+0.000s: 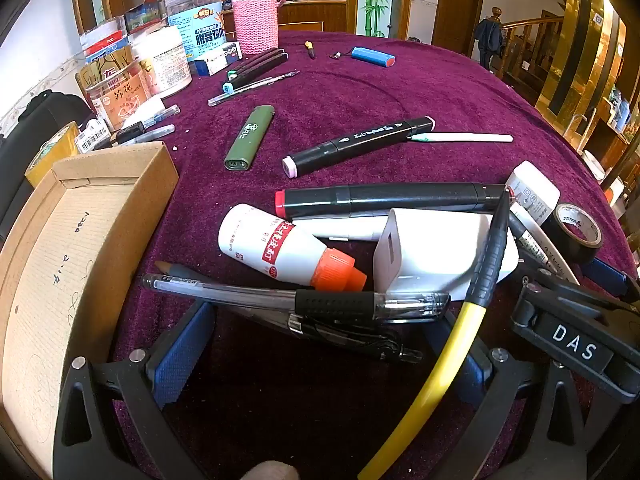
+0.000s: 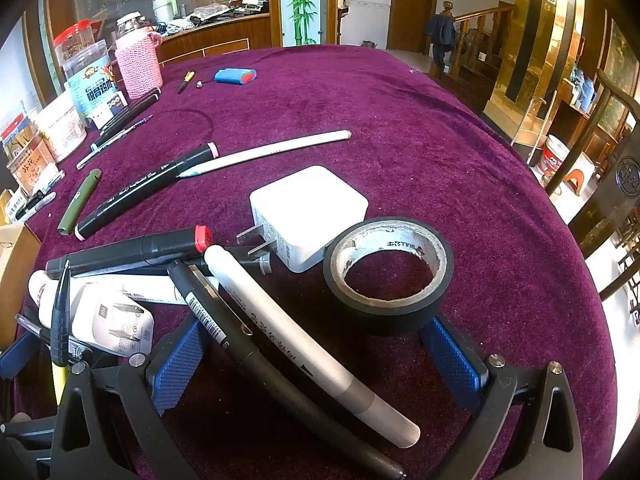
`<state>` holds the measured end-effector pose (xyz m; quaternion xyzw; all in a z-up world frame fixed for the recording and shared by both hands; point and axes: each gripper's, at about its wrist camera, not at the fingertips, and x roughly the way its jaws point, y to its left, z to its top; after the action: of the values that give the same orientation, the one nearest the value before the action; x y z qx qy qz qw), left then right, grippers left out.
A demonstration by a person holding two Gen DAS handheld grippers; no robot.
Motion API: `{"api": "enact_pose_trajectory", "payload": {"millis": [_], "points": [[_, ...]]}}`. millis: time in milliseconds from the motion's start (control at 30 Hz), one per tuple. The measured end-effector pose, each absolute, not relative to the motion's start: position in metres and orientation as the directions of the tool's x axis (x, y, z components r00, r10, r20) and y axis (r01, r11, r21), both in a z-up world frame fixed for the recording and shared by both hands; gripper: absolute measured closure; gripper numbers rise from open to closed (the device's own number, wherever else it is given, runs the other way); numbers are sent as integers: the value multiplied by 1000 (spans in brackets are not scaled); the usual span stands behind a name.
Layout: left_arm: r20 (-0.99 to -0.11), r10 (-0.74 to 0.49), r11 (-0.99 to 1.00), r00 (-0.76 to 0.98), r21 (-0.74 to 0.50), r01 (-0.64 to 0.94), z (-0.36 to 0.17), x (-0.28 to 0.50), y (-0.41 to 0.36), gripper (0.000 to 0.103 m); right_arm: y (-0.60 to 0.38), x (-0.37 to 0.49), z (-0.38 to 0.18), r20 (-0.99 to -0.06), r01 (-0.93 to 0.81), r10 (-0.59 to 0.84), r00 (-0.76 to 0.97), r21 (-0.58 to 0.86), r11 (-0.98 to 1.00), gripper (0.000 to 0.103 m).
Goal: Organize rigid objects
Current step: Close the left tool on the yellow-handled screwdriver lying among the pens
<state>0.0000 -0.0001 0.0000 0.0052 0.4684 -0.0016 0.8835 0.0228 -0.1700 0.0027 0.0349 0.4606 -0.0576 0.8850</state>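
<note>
My left gripper is open low over the purple tablecloth; a clear gel pen, a black pen and a yellow pen lie between its fingers. Just beyond are a white glue bottle, a white charger and a black marker. My right gripper is open; a silver marker and a black pen lie across its gap. A black tape roll rests by its right finger. A white plug adapter is behind.
An open cardboard box stands at the left. Further out lie a green lighter, a black marker, a white pen and a blue battery pack. Jars and a pink knitted bottle crowd the far left.
</note>
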Motion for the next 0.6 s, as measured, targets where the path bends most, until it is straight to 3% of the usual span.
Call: {"api": "enact_pose_trajectory", "payload": {"millis": [600], "points": [[-829,2,1000,559,7,6,0,0,0,0,-170,23,3,-820,137,-73,568,6,990,1]]}}
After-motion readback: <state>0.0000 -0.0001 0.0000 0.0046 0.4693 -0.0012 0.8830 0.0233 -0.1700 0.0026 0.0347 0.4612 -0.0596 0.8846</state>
